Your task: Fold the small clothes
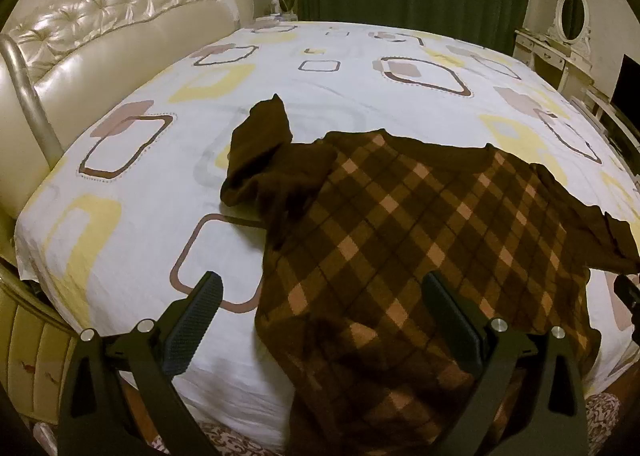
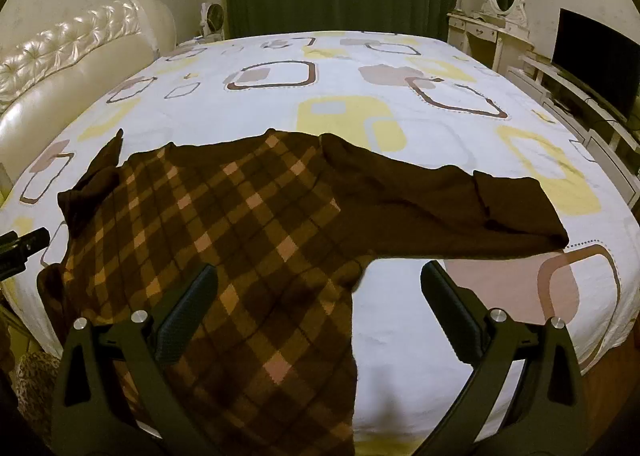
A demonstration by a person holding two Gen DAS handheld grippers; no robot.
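Across the white patterned bedsheet a brown checked sweater is lying spread out, its hem toward the near edge of the bed, one plain brown sleeve bunching up on the side of the cream tufted headboard and the other sleeve stretching out flat toward the white dressing table. Over the sweater's lower corners, the left gripper and the right gripper are both hovering with their tongs spread wide, gripping nothing.

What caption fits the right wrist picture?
Open right gripper above a brown checked sweater spread on the bed.
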